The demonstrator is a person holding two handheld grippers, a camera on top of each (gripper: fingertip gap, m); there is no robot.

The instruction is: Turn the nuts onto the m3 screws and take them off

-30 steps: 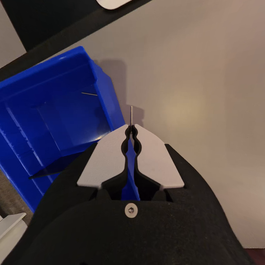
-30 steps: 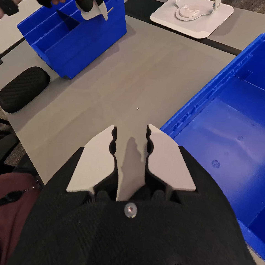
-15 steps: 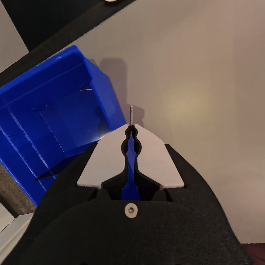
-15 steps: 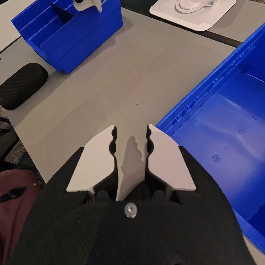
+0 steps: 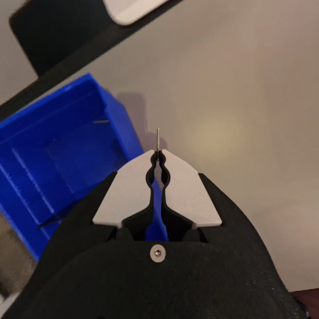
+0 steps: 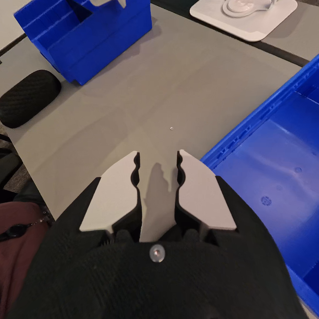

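screw (image 5: pixel 158 139) base hidden in left hand-held gripper (image 5: pixel 157 151) | nut (image 6: pixel 171 128) tiny

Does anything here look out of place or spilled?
One thing: a tiny silver nut lies alone on the bare grey tabletop, outside the big blue plastic bin beside it, just ahead of the open right gripper. The shut left gripper pinches a thin metal screw upright.
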